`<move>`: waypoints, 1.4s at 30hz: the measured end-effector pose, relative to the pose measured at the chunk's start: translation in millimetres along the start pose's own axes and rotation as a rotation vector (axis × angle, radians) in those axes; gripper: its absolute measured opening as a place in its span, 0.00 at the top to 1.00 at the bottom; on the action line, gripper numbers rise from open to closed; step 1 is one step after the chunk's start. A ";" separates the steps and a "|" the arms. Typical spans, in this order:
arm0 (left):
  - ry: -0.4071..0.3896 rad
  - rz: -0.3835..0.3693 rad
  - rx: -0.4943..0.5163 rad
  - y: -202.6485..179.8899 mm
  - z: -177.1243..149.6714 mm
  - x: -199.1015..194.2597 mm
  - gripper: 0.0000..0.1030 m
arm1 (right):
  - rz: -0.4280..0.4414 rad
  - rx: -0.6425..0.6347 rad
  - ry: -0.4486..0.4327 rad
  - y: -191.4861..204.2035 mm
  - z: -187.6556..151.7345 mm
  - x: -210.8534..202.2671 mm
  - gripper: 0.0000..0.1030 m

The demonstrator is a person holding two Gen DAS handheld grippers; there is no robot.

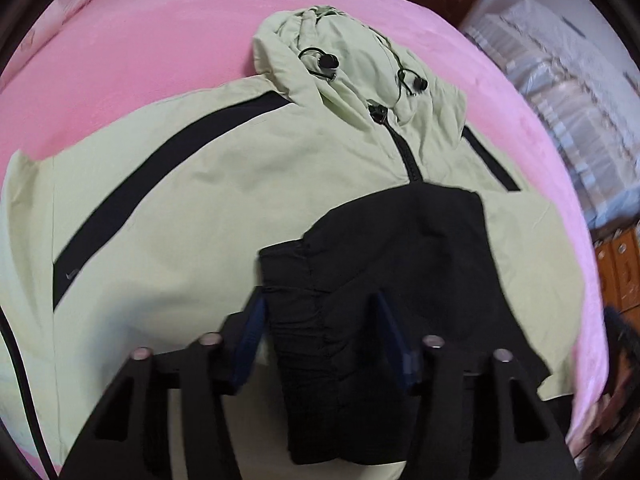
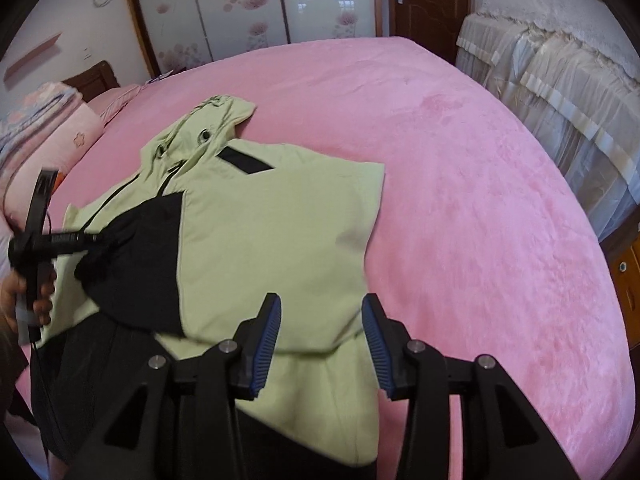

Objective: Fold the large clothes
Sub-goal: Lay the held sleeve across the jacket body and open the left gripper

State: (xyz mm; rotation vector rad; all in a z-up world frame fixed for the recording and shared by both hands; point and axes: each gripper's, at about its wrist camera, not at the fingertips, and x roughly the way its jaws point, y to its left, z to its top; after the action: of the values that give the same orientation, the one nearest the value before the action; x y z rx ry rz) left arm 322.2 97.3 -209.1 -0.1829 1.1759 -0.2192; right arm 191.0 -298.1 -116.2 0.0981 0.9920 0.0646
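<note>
A light green hooded jacket (image 1: 200, 200) with black stripes and a black zipper lies face up on the pink bed (image 1: 152, 48). One black sleeve (image 1: 380, 248) is folded across its chest. Its gathered cuff lies between the fingers of my left gripper (image 1: 320, 336). The jaws stand apart, and a sliver of green shows between the left pad (image 1: 250, 336) and the cuff. In the right wrist view my right gripper (image 2: 322, 340) hovers open over the jacket (image 2: 272, 232) near its lower right part, gripping nothing. A hand (image 2: 38, 296) holds the left gripper at the black sleeve (image 2: 136, 256).
Pink bedding (image 2: 460, 200) extends wide to the right of the jacket. Folded quilts and a pillow (image 2: 52, 128) sit at the bed's left end. Cloth-covered furniture (image 2: 560, 92) stands right of the bed, a flowered wardrobe (image 2: 240, 12) and a wooden door (image 2: 432, 0) behind.
</note>
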 end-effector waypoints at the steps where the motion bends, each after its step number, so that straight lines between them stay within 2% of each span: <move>1: -0.001 0.028 0.017 -2.4 0.9 1.9 0.69 | -0.001 0.024 0.011 -7.6 9.6 11.0 0.59; 3: -0.006 0.043 0.025 -4.3 2.5 1.0 0.74 | 0.007 0.080 0.038 -22.9 29.0 35.7 0.59; 8: -0.059 0.117 0.072 -15.8 7.3 -10.4 0.78 | 0.026 0.243 0.104 -59.8 75.0 100.9 0.59; 12: -0.114 0.176 0.083 -22.6 15.7 -21.0 0.78 | 0.066 0.249 0.173 -57.0 89.6 139.3 0.61; 13: -0.127 0.186 0.078 -23.2 18.4 -22.8 0.78 | 0.044 0.217 0.162 -51.7 91.3 141.5 0.72; 14: -0.139 0.192 0.072 -23.3 20.3 -24.6 0.78 | -0.013 0.177 0.158 -45.4 92.3 142.6 0.98; 16: -0.153 0.210 0.065 -21.1 23.0 -23.2 0.78 | -0.058 0.136 0.133 -39.8 93.3 142.3 0.98; 20: -0.091 0.254 0.066 -17.9 23.9 8.2 0.77 | -0.157 0.034 0.135 -25.0 87.4 152.5 0.97; 23: -0.092 0.262 0.061 -17.1 25.2 4.0 0.75 | -0.170 0.040 0.125 -22.2 86.6 133.9 0.88; 26: -0.082 0.293 0.075 -17.4 27.2 -12.9 0.64 | -0.123 0.060 0.088 -21.3 83.8 100.6 0.85; 29: -0.143 0.343 0.104 -23.5 23.4 -39.8 0.48 | -0.063 0.061 0.023 -16.2 73.4 58.5 0.85; 30: -0.170 0.338 0.109 -30.3 19.6 -49.8 0.46 | -0.035 0.057 0.006 -8.6 69.2 46.6 0.85; 32: -0.213 0.280 0.103 -46.8 11.6 -66.6 0.46 | 0.020 0.029 -0.012 13.4 61.1 32.4 0.85; 34: -0.241 0.243 0.077 -58.3 4.0 -76.2 0.46 | 0.060 -0.032 -0.019 49.9 46.3 24.3 0.85; 38: -0.265 0.175 -0.002 -82.0 -8.1 -73.7 0.46 | 0.128 -0.120 -0.024 112.0 16.7 32.3 0.85; 40: -0.264 0.187 -0.025 -88.2 -13.8 -63.7 0.46 | 0.132 -0.153 -0.003 134.7 0.8 47.7 0.85; 42: -0.241 0.221 -0.047 -86.8 -20.9 -46.8 0.46 | 0.118 -0.160 0.014 141.0 -10.3 63.4 0.86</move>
State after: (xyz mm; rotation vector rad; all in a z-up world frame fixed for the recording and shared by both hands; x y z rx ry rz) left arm 279.1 25.4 -153.1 -0.1157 0.9535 0.0254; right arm 215.6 -151.2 -158.7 0.0098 0.9913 0.2527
